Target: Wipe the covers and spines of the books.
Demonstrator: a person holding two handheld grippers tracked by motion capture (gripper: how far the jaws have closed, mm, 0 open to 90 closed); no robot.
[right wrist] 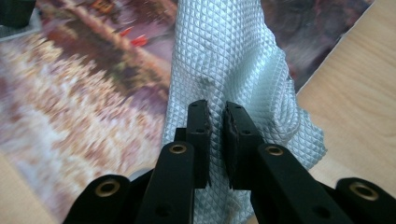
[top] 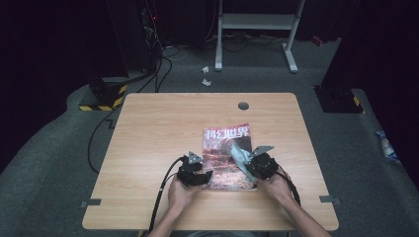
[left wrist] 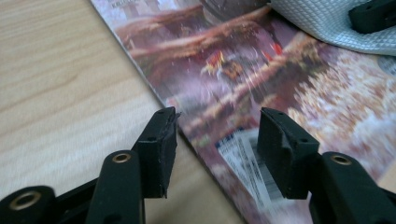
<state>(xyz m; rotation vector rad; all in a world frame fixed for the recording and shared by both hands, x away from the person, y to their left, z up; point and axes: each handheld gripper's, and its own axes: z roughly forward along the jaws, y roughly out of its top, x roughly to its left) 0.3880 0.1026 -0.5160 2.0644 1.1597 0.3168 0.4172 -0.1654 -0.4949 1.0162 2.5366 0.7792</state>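
Note:
A magazine [top: 225, 148] with a reddish-brown picture cover lies flat near the table's front middle. A pale, diamond-textured cloth [top: 239, 154] rests crumpled on its right part. My right gripper [top: 249, 170] is shut on a fold of that cloth [right wrist: 224, 56], its jaws almost together [right wrist: 215, 116] over the magazine's cover [right wrist: 70, 70]. At the magazine's left edge [left wrist: 224, 60], my left gripper [top: 206, 176] stands open low over the near corner. Its jaws [left wrist: 217, 135] straddle that edge, one over wood and one over the cover. The cloth [left wrist: 322, 23] shows far off in the left gripper view.
The wooden table [top: 148, 138] has a round cable hole [top: 243, 105] at the back middle. A white metal frame [top: 257, 22] stands on the grey floor behind it. Cables trail from both grippers toward the front edge.

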